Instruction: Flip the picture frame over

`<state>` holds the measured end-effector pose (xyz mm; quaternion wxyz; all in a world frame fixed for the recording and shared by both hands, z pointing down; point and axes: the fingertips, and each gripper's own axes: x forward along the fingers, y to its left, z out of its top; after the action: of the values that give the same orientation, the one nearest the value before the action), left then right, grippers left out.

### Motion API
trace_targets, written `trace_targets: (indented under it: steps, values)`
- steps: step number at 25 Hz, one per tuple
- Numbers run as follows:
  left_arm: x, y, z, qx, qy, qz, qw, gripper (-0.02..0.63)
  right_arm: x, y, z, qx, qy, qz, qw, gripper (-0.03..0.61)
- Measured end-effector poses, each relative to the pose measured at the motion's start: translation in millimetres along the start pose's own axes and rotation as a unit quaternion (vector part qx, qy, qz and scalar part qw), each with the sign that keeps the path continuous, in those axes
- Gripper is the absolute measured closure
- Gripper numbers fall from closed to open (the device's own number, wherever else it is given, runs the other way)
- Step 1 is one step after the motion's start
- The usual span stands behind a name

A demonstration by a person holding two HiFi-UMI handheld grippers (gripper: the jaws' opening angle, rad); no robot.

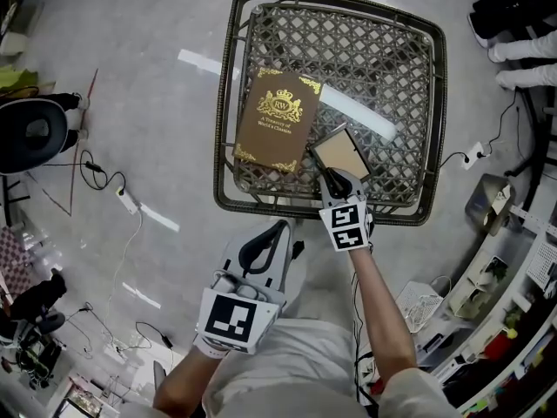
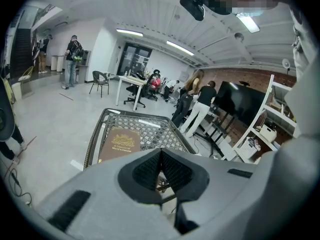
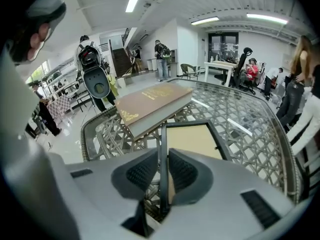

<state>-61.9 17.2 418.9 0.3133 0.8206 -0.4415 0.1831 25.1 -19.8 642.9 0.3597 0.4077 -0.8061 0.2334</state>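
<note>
A small dark-rimmed picture frame (image 1: 342,151) with a tan panel lies on the wicker glass-topped table (image 1: 409,200), just right of a brown book. My right gripper (image 1: 333,179) is shut on the frame's near left edge; in the right gripper view the frame (image 3: 195,140) runs forward from between the fingers (image 3: 182,170), its thin rim pinched by the pads. My left gripper (image 1: 266,244) hangs below the table's near rim, over my lap, shut with nothing between its jaws. In the left gripper view its pads (image 2: 150,170) meet.
A brown book with gold print (image 1: 278,118) lies on the table's left half, also seen as the book (image 3: 152,103) in the right gripper view. Cables (image 1: 122,198) trail on the floor at left. Shelves (image 1: 513,320) stand at right. People and chairs are far off.
</note>
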Motion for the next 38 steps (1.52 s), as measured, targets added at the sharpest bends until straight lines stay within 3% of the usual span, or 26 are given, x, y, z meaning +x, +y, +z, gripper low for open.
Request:
trace_targets:
  steps: [10,21,31,35,38]
  values:
    - [0.8,2.0,-2.4,0.011,0.001,-0.001,0.9999,0.596,4.8,-3.0,-3.8,-0.043,0.021,-0.020,0.999,0.520]
    - [-3.0,-0.9,-1.9,0.005,0.003,0.003,1.0000,0.597,2.8,-4.1,-2.9,-0.023,0.017,-0.005,1.000,0.525]
    - [-5.8,-6.9,0.2,-0.008,0.002,0.000,1.0000,0.597,-15.2,-4.8,7.1,0.051,-0.012,0.028,0.998,0.525]
    - [-4.3,-7.9,-2.1,0.011,-0.001,-0.006,0.9999,0.597,-25.2,-2.7,14.5,0.107,-0.034,0.051,0.992,0.525]
    - [-3.6,-10.2,2.9,-0.002,0.001,-0.007,1.0000,0.597,-32.1,-1.5,21.2,0.150,-0.051,0.067,0.985,0.525]
